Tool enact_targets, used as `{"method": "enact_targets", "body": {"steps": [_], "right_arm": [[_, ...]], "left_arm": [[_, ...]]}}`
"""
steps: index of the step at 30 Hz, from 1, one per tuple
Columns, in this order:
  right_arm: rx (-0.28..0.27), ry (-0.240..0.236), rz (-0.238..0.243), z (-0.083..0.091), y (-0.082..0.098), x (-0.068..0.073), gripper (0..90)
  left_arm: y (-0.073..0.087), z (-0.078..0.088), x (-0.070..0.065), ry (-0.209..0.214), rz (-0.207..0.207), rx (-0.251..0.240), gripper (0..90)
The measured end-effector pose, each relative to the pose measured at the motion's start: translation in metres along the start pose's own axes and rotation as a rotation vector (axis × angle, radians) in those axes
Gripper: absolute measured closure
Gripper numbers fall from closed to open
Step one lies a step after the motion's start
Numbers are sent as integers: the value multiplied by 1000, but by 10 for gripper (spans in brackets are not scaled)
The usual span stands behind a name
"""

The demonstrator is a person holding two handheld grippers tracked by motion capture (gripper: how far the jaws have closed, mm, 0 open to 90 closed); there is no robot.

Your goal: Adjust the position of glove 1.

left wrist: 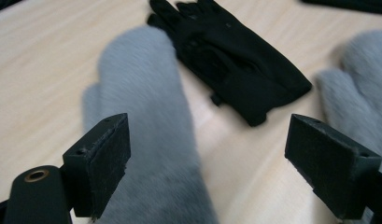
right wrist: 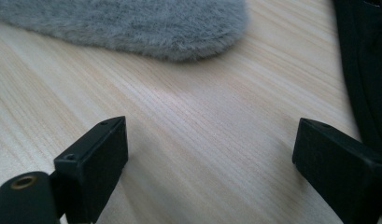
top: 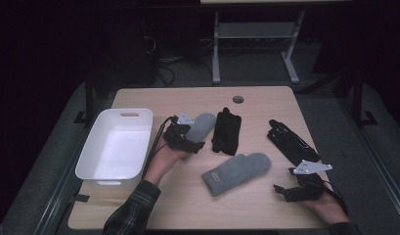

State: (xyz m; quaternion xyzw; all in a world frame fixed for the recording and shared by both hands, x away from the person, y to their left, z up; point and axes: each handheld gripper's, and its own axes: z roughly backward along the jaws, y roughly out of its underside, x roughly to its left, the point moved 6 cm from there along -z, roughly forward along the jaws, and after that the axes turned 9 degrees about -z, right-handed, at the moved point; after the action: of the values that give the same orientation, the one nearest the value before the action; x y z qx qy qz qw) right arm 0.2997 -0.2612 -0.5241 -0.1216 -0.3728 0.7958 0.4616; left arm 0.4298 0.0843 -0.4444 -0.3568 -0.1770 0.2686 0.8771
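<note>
Two grey fuzzy mittens and two black gloves lie on the wooden table (top: 266,98). My left gripper (top: 191,137) (left wrist: 212,140) is open just above the cuff end of the far grey mitten (top: 203,124) (left wrist: 146,116), whose body runs up between the jaws. Beside that mitten lies a black glove (top: 227,131) (left wrist: 230,60). The near grey mitten (top: 237,171) (left wrist: 361,79) (right wrist: 132,23) rests mid-table. My right gripper (top: 284,182) (right wrist: 207,149) is open over bare wood, to the right of that mitten. The second black glove (top: 291,142) (right wrist: 366,70) lies just beyond it.
A white plastic bin (top: 92,161) with nothing visible inside stands at the table's left side. A round cable hole (top: 238,99) sits near the far edge. Beyond the table are a dark floor and a desk's metal legs (top: 216,54).
</note>
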Motion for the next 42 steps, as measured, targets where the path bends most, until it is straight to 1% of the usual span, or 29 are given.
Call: {"method": "enact_targets", "body": {"steps": [4, 6, 7, 8, 11, 13, 16, 21, 24, 27, 29, 32, 35, 37, 41, 42], "right_arm": [[0, 0, 0, 0, 0, 0, 102], [0, 0, 0, 0, 0, 0, 102], [0, 0, 0, 0, 0, 0, 102], [0, 0, 0, 0, 0, 0, 102], [0, 0, 0, 0, 0, 0, 102], [0, 0, 0, 0, 0, 0, 102], [0, 0, 0, 0, 0, 0, 102], [-1, -1, 0, 0, 0, 0, 102], [-1, -1, 0, 0, 0, 0, 102], [-1, -1, 0, 0, 0, 0, 102], [-1, -1, 0, 0, 0, 0, 102], [-1, -1, 0, 0, 0, 0, 102], [-1, -1, 1, 0, 0, 0, 102], [-1, -1, 0, 0, 0, 0, 102], [-1, -1, 0, 0, 0, 0, 102], [-1, -1, 0, 0, 0, 0, 102]], "left_arm": [[-4, -8, 12, -20, 25, -1, 140], [-5, -12, 18, -32, 41, -1, 156], [-5, -15, 21, -38, 43, 8, 156], [-5, -18, 23, -45, 54, 4, 156], [-5, -26, 31, -62, 73, 13, 169], [-2, -32, 36, -66, 85, 18, 190], [3, -41, 41, -65, 103, 40, 193], [13, -53, 46, -63, 114, 71, 198], [18, -60, 46, -54, 113, 97, 203], [23, -65, 45, -55, 110, 115, 204], [24, -67, 44, -61, 103, 119, 210], [26, -68, 42, -69, 81, 136, 234], [27, -69, 41, -74, 69, 138, 284], [27, -68, 41, -70, 70, 134, 326], [28, -66, 39, -49, 66, 110, 468], [29, -65, 40, -44, 57, 109, 505]]}}
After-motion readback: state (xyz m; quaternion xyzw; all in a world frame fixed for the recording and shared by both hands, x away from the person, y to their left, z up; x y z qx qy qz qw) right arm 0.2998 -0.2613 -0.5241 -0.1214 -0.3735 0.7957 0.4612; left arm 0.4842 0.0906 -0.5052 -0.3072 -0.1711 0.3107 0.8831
